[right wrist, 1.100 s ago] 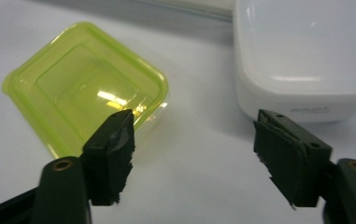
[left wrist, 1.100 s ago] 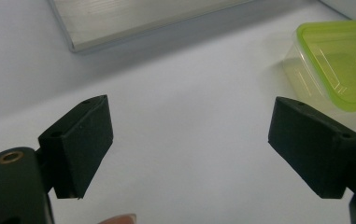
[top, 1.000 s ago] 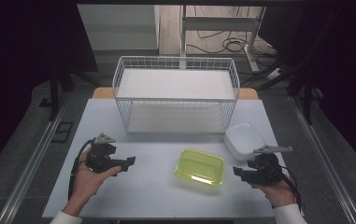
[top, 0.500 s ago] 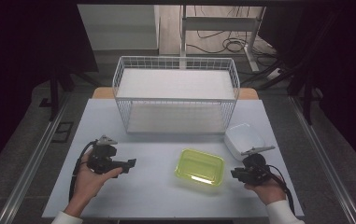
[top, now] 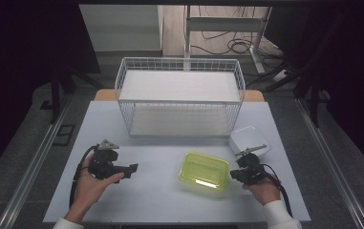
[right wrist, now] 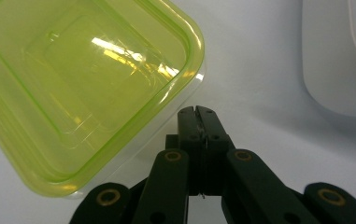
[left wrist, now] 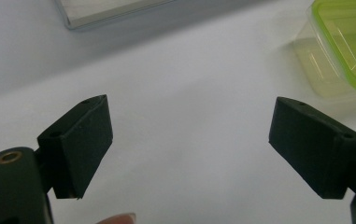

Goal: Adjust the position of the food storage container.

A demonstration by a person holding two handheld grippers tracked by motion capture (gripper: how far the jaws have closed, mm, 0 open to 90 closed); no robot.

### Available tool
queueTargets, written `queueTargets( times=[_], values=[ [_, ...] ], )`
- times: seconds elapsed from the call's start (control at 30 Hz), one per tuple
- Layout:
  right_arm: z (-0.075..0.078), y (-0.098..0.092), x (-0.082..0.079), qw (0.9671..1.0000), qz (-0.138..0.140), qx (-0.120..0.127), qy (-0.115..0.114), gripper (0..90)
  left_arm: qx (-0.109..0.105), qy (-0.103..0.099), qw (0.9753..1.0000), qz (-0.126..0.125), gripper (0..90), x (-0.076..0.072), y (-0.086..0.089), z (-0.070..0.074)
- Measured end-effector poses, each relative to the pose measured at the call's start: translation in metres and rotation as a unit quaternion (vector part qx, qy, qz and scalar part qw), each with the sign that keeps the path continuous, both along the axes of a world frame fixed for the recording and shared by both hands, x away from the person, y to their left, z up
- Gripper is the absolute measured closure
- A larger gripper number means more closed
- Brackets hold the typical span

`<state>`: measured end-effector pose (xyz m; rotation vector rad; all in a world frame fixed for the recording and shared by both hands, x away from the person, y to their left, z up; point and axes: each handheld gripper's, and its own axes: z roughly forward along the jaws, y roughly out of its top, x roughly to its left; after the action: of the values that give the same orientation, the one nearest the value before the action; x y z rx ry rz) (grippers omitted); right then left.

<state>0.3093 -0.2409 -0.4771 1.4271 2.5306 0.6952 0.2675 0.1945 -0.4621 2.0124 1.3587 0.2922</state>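
From above, the white wire basket [top: 179,98] stands at the far side of your table [top: 160,200], and the lime-green container [top: 204,171] lies just left of your right gripper [top: 233,174], a white lidded box [top: 249,140] just behind it. The right gripper view adds the detail — jaws pressed together, empty, beside the container's corner. Your left gripper [left wrist: 189,140] gapes wide over bare tabletop.

Bare table [top: 155,191] between grippers; wire basket [top: 179,98] blocks far side.
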Motion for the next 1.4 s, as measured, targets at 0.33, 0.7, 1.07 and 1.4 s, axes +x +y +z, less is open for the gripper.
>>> queueTargets(
  times=[0.33,0.7,1.07,1.4],
  values=[
    [0.000,0.010,0.007,0.9999,0.004,-0.012,-0.006,88.7,0.002,0.001,1.0000,-0.001,13.7,0.001,0.000,-0.002],
    [-0.001,0.039,0.014,0.9992,0.021,-0.023,-0.024,88.8,0.005,0.004,1.0000,-0.004,13.7,0.002,0.000,-0.002],
    [-0.001,0.061,0.020,0.9987,0.030,-0.027,-0.031,88.8,0.003,0.004,1.0000,-0.006,13.6,0.003,0.002,-0.004],
    [0.000,0.075,0.021,0.9975,0.054,-0.016,-0.043,88.8,-0.005,0.000,1.0000,-0.004,13.8,0.004,0.000,-0.004]
  ],
)
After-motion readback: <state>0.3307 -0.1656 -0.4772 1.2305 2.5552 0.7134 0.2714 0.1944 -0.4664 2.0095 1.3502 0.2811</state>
